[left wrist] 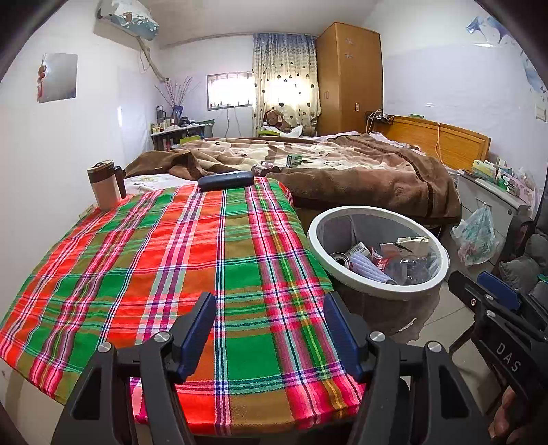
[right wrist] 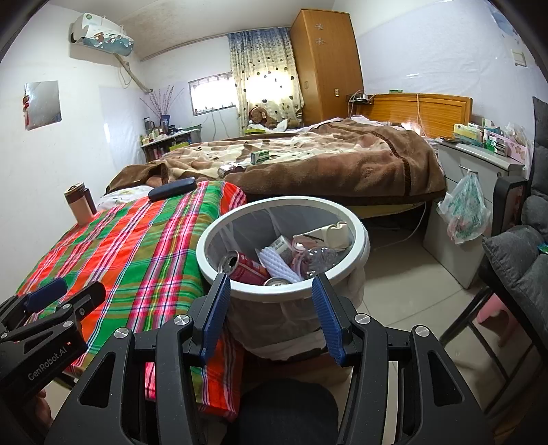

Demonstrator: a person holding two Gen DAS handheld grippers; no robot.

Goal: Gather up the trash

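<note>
tablecloth [left wrist: 171,260]: woven plaid cloth | bin rim [right wrist: 219,270]: smooth white plastic

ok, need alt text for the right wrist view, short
The open right tool hovers empty over the near rim of a white trash bin holding a red can, a clear plastic bottle and wrappers. The bin stands beside a table under a plaid cloth; the left tool shows at lower left, with a bed behind.

White-walled bedroom, tiled floor [right wrist: 404,297], daylight through a barred window [left wrist: 228,90] and heart-print curtain [left wrist: 286,78]. Wooden wardrobe [left wrist: 349,77] in the far corner beside a bed with wooden headboard [left wrist: 441,140] and brown blanket [left wrist: 359,171]. Wall air conditioner [left wrist: 128,17] upper left, plaid-covered table [left wrist: 154,260] in front.
</note>
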